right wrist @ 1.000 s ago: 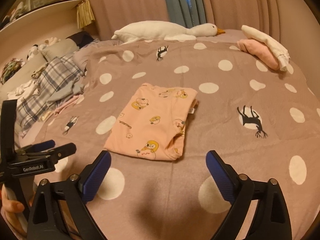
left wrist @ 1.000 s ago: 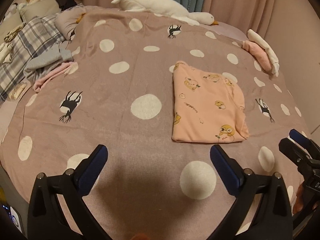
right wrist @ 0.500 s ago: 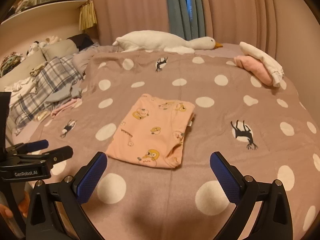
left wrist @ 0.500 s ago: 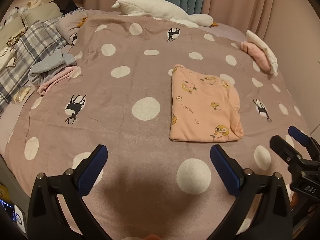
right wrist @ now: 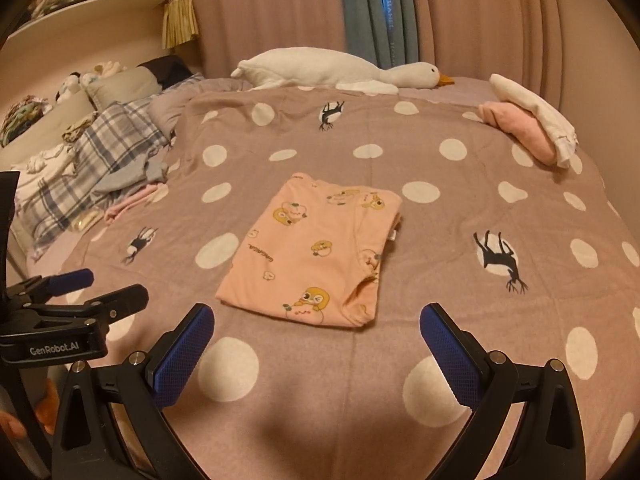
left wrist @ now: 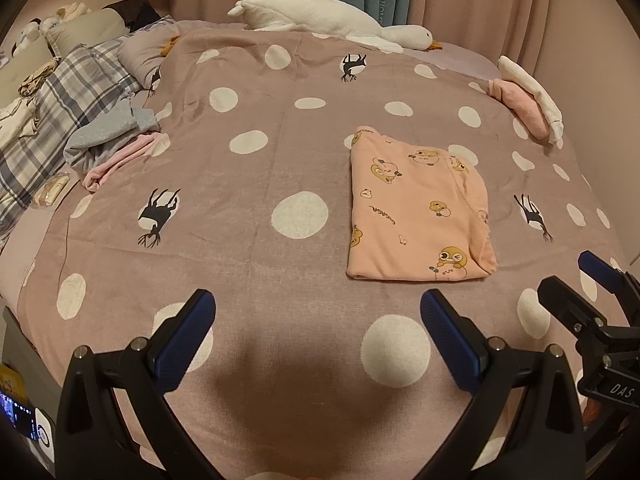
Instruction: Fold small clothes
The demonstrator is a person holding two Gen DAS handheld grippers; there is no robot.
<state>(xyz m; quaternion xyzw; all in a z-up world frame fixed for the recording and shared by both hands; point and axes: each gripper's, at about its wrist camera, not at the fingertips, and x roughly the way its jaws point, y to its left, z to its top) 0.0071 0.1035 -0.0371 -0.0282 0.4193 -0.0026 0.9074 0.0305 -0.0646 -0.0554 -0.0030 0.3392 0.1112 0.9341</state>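
A small peach garment with cartoon prints (left wrist: 416, 208) lies folded into a flat rectangle on the polka-dot bedspread (left wrist: 280, 152); it also shows in the right wrist view (right wrist: 316, 252). My left gripper (left wrist: 316, 320) is open and empty, held over the bed's near edge, short of the garment and to its left. My right gripper (right wrist: 316, 340) is open and empty, just short of the garment's near edge. Each gripper shows at the side of the other's view, the right one (left wrist: 592, 292) and the left one (right wrist: 84, 292).
A pile of loose clothes, grey, pink and plaid (left wrist: 92, 128), lies at the bed's left side. Folded pink and white clothes (left wrist: 528, 104) sit at the far right edge. A white goose plush (left wrist: 332, 20) lies along the far edge before curtains.
Both grippers have drawn back and risen a little from the bed, so the garment looks slightly farther off. The garment has not moved and both grippers stay open.
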